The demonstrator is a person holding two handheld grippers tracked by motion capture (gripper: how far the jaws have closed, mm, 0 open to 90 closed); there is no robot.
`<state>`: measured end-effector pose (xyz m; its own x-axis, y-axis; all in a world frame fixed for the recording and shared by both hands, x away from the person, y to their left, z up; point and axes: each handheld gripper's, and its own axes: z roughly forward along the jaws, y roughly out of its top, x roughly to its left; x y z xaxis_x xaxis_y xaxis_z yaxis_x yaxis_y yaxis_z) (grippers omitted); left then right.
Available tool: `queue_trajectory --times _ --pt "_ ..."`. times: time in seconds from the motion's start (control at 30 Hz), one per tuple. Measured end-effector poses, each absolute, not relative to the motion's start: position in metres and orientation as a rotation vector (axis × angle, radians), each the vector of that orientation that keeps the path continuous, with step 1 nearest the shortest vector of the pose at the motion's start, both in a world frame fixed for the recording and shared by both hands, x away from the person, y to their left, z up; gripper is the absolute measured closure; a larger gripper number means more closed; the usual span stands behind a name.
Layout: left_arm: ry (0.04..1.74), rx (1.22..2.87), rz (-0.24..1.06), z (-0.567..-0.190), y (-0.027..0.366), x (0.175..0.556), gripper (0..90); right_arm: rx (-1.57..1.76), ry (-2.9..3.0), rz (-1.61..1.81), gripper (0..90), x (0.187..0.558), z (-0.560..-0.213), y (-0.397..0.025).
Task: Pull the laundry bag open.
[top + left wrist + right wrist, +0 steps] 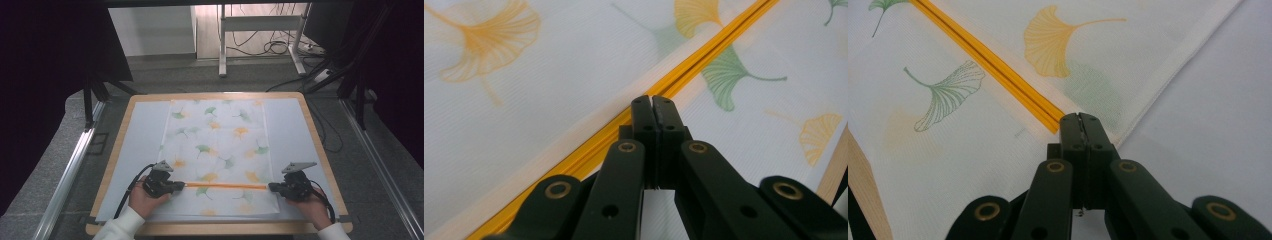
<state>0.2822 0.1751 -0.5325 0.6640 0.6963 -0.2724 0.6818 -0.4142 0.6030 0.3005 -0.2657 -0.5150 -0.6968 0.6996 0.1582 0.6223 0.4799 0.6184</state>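
A white cloth (220, 140) printed with green and orange ginkgo leaves lies flat on the table. A thin yellow strip (225, 185) runs left to right across its near part. My left gripper (181, 186) is at the strip's left end and my right gripper (272, 187) at its right end, each held by a hand. In the left gripper view the jaws (653, 100) are shut with their tips on the strip (714, 50). In the right gripper view the shut jaws (1079, 117) meet the strip's end (988, 62) near the cloth's hem (1168, 75).
A pale mat (145, 135) covers the wooden table (320, 145) under the cloth. Metal rails run along both sides on the grey floor. A white desk frame (260, 30) and cables stand beyond the far edge.
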Motion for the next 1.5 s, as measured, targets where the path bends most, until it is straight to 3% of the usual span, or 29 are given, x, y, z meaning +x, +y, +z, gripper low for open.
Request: queue_trajectory --times 1.5 --pt "1.284 2.06 0.128 -0.533 0.257 0.263 90.0 1.151 2.609 1.002 89.9 0.301 -0.515 -0.265"
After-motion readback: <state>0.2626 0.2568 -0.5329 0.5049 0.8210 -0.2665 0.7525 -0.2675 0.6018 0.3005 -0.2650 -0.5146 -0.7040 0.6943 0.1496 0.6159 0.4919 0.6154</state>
